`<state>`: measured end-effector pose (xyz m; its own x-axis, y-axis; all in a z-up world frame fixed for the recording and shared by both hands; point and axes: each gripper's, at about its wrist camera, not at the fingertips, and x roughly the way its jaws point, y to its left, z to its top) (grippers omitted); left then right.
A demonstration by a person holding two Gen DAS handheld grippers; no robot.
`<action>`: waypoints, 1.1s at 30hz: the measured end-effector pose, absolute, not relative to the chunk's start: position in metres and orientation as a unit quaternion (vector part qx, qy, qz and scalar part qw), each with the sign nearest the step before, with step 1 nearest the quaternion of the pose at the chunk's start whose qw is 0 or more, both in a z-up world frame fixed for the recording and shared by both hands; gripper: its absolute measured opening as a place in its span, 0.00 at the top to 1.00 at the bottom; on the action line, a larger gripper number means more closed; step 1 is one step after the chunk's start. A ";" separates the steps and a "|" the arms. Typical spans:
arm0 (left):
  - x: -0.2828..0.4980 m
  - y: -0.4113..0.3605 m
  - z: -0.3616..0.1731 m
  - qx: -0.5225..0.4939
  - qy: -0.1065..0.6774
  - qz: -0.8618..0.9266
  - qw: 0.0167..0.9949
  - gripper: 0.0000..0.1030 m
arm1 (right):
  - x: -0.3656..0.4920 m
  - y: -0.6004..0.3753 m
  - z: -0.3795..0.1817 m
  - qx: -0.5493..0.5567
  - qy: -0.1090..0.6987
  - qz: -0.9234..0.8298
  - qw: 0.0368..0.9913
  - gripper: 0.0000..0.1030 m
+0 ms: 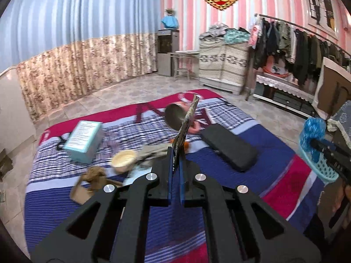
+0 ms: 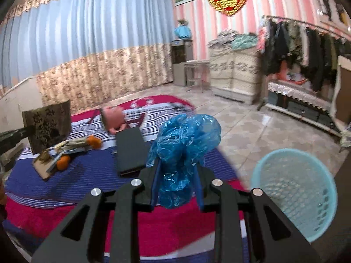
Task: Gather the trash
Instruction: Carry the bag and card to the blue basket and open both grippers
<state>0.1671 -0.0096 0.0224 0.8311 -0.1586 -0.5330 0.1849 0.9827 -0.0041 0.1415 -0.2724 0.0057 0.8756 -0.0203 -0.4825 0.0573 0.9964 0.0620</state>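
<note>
My left gripper [image 1: 176, 155] is shut on a flat dark patterned packet [image 1: 186, 125], which it holds edge-on above the striped blanket [image 1: 153, 230]. From the right wrist view the same packet [image 2: 47, 127] shows its broad face at the far left. My right gripper [image 2: 178, 164] is shut on a crumpled blue plastic bag [image 2: 184, 146], held up over the bed's red edge. A light blue mesh basket [image 2: 294, 192] stands low on the right, beside the bed. The left wrist view shows that bag [image 1: 312, 131] over the basket [image 1: 322, 164].
On the blanket lie a teal box [image 1: 84, 140], a paper cup [image 1: 122, 160], a crumpled brown paper bag [image 1: 92, 179], a black flat case [image 1: 228, 146], a pink toy [image 2: 113, 118] and two orange fruits [image 2: 63, 162]. A clothes rack [image 2: 307, 43] and cabinet [image 2: 232, 74] stand beyond the tiled floor.
</note>
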 end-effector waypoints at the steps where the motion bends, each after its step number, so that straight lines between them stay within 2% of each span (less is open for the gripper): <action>1: 0.168 -0.016 0.022 0.025 0.276 -0.094 0.956 0.97 | 0.139 -0.281 0.008 0.034 0.246 -0.031 0.968 0.74; 6: 0.173 -0.058 0.016 0.031 0.278 -0.126 0.952 0.97 | 0.124 -0.332 0.012 0.015 0.241 -0.099 0.965 0.74; 15: 0.176 -0.143 0.018 0.055 0.269 -0.189 0.943 0.97 | 0.103 -0.422 0.003 0.057 0.241 -0.198 0.948 0.74; 33: 0.157 -0.341 -0.008 0.094 0.274 -0.344 0.893 0.97 | 0.089 -0.503 -0.026 0.123 0.258 -0.265 0.921 0.74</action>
